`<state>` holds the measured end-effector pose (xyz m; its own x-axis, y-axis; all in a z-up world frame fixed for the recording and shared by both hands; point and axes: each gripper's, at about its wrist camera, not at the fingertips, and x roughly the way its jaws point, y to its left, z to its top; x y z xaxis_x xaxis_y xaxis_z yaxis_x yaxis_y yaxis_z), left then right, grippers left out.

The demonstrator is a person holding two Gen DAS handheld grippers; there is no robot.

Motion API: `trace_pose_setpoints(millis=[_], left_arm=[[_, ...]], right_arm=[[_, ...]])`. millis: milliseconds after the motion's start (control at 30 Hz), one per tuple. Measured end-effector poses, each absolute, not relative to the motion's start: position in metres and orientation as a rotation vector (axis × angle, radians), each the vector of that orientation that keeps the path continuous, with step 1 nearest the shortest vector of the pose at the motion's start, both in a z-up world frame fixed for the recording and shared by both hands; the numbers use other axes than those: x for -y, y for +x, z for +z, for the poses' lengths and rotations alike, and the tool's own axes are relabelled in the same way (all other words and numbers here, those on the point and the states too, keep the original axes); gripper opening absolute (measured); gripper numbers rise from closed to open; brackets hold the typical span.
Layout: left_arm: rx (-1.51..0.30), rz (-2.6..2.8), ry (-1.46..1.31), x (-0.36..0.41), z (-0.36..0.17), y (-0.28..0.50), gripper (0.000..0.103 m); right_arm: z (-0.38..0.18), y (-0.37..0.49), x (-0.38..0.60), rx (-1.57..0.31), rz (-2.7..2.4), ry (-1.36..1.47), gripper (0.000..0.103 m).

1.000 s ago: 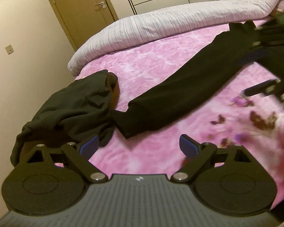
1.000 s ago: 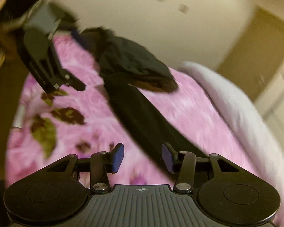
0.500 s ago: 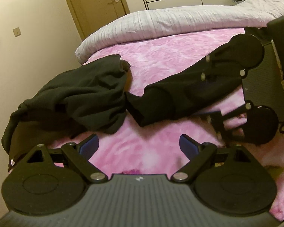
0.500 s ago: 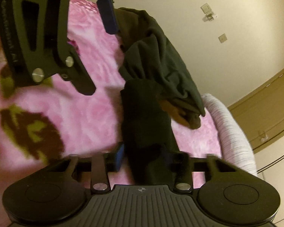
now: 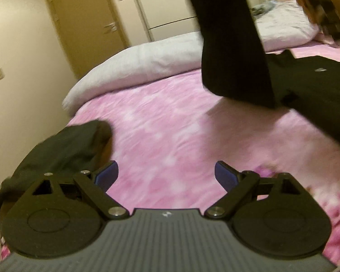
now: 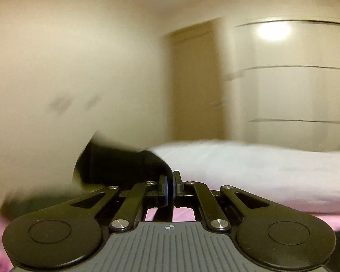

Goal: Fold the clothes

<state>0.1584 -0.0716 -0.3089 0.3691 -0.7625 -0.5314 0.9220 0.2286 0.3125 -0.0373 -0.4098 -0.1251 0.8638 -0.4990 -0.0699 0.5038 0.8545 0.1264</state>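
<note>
Now the right hand-held gripper pinches the black sleeve, hanging lengthwise downward.

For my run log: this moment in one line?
left gripper: open, empty | right gripper: shut on black sleeve, lifted | bed: second garment

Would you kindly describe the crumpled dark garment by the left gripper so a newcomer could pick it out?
Start at the pink fluffy bedspread. At its near left edge, by the cream wall, lies a crumpled dark olive garment. Unlike the flat black garment, it is bunched in a heap and shows a brown lining.
</note>
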Motion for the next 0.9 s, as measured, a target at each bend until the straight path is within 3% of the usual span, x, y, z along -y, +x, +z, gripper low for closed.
trace_pose_setpoints(millis=[100,300,433,567,733,900], left_arm=[[-0.277,-1.242,0.674,0.097,-0.312,0.131,0.090],[-0.280,-1.347,0.724,0.150,-0.319,0.078,0.090],[-0.267,-1.408,0.767,0.184,-0.322,0.047,0.090],[-0.246,-1.460,0.805,0.218,-0.325,0.019,0.090],[-0.220,-1.500,0.815,0.252,-0.329,-0.004,0.090],[-0.287,-1.537,0.830,0.282,-0.342,-0.013,0.090]], right_arm=[[-0.140,-0.119,0.483,0.024,-0.749,0.306,0.002],[-0.269,-0.217,0.584,-0.177,-0.944,0.691,0.002],[-0.321,-0.256,0.605,-0.219,-0.963,0.850,0.002],[-0.311,-0.260,0.611,-0.212,-0.904,0.815,0.002],[-0.256,-0.291,0.569,-0.026,-0.938,0.526,0.002],[-0.306,-0.307,0.583,-0.217,-0.957,0.692,0.002]])
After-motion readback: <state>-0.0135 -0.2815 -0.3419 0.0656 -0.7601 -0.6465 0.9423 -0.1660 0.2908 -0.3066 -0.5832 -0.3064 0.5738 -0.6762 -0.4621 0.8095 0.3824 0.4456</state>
